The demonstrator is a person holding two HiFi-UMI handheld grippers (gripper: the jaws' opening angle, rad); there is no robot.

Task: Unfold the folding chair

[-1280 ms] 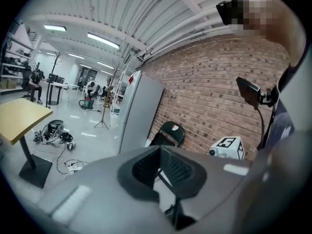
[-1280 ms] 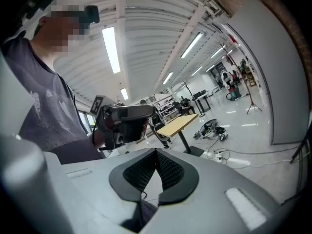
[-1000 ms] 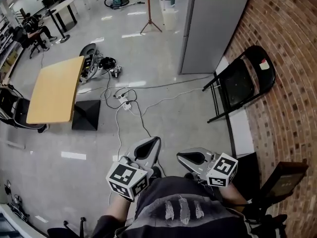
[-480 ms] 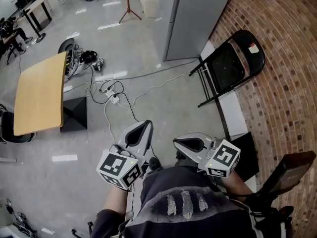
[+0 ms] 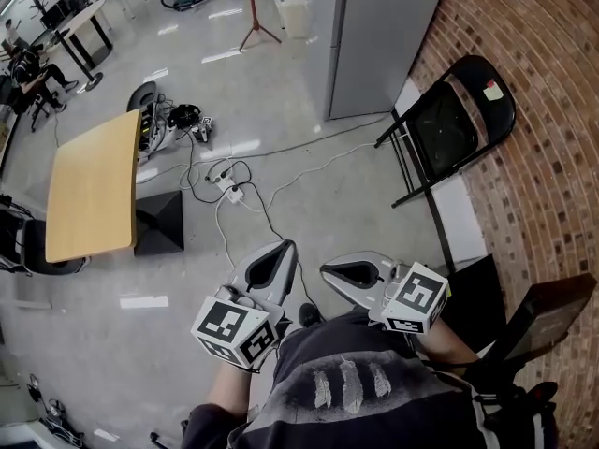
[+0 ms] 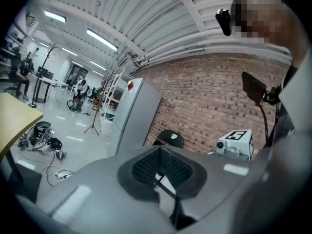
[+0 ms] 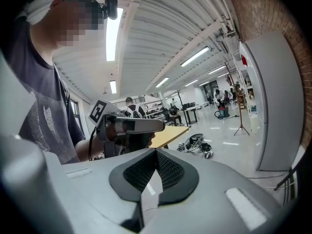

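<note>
Head view: my left gripper (image 5: 271, 260) and right gripper (image 5: 342, 272) both pinched closed, nothing between jaws, well apart from brick wall (image 5: 533, 176). Black folding chair (image 5: 449, 138) leans folded against that wall, untouched. Step in hand, my guess: approach. To do it well: spread jaws before arrival, steady backrest top with one, take seat front edge with other, swing seat away from wall. Count: one folding chair, two grippers, one yellow table (image 5: 94, 190) far from wall.

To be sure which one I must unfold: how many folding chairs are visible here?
1. The folding chair leans folded against the brick wall, at the head view's upper right. Others could be hidden behind the grey cabinet.
</note>
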